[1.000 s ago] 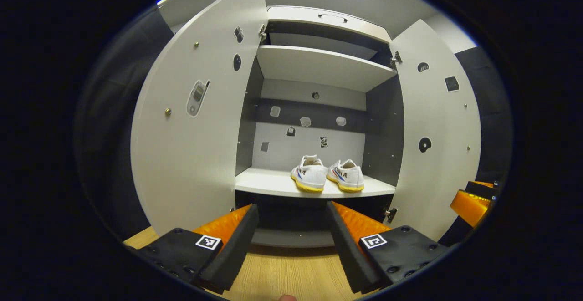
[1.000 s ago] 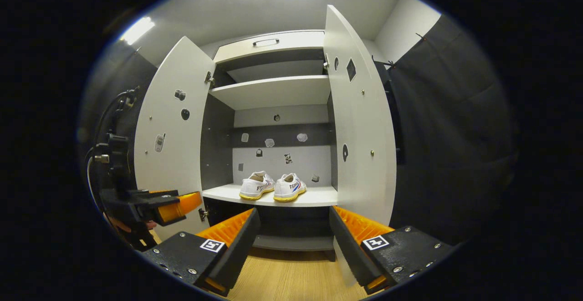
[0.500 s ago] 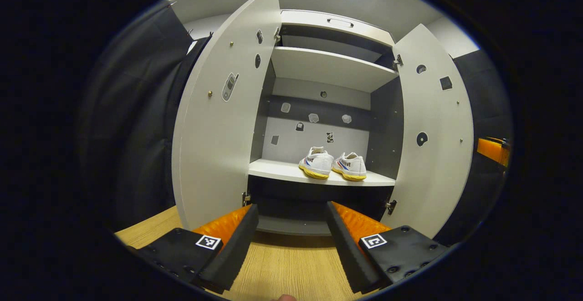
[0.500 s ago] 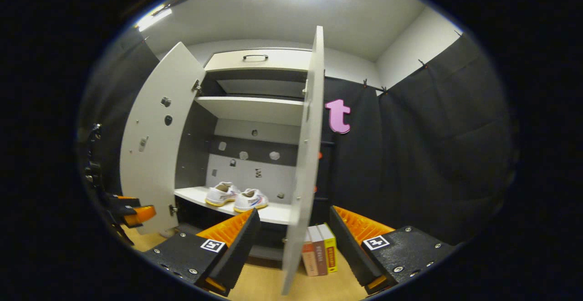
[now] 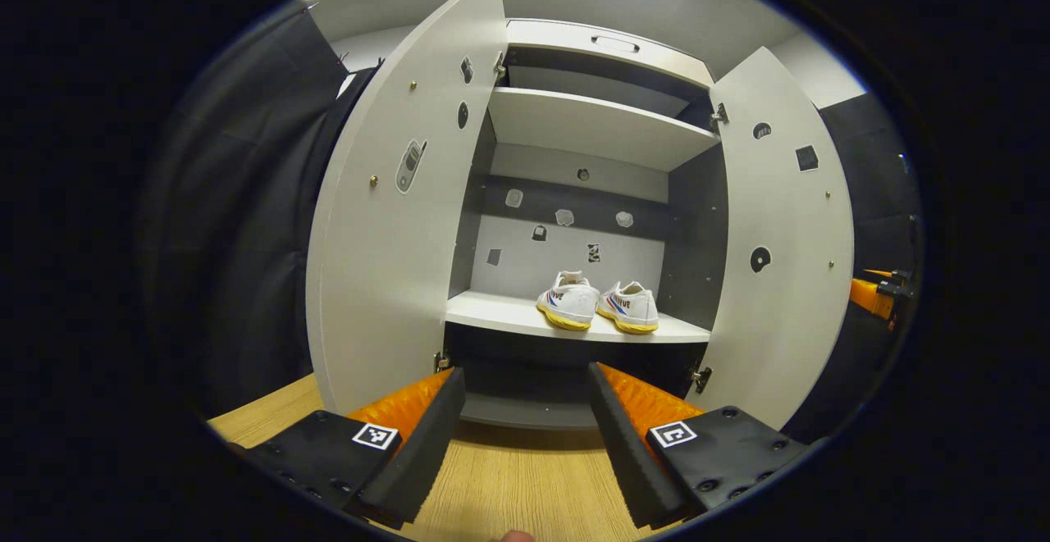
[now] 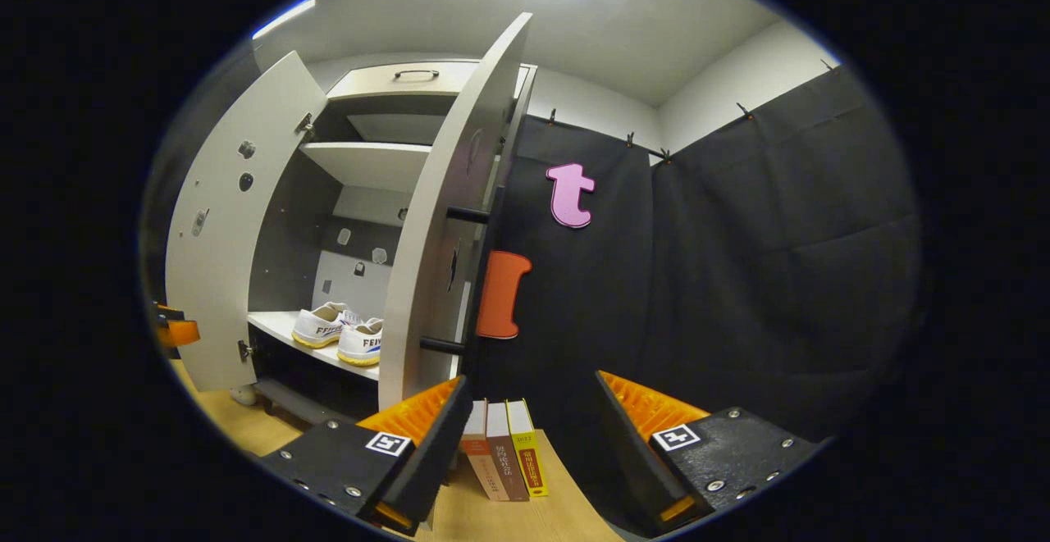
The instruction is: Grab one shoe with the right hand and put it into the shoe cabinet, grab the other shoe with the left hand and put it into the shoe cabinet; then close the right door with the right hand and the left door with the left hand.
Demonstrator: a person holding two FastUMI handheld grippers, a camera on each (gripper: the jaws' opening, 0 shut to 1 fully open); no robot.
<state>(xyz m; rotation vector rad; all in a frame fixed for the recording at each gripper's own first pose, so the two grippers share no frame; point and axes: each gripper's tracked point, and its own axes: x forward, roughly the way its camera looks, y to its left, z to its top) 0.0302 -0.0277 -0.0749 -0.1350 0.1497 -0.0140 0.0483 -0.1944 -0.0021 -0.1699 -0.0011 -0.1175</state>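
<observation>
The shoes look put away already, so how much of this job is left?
Done: both shoes sit on the cabinet shelf. In hand: nothing; the right tongs are open by the right door. Left: shutting it and the left door.

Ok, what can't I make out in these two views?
- Right gripper view: the right door stands edge-on and covers part of the nearer shoe.
- Left gripper view: the small stickers on the cabinet's back wall are too small to identify.
- Left gripper view: the other hand-held gripper is cut off at the edge.
</observation>
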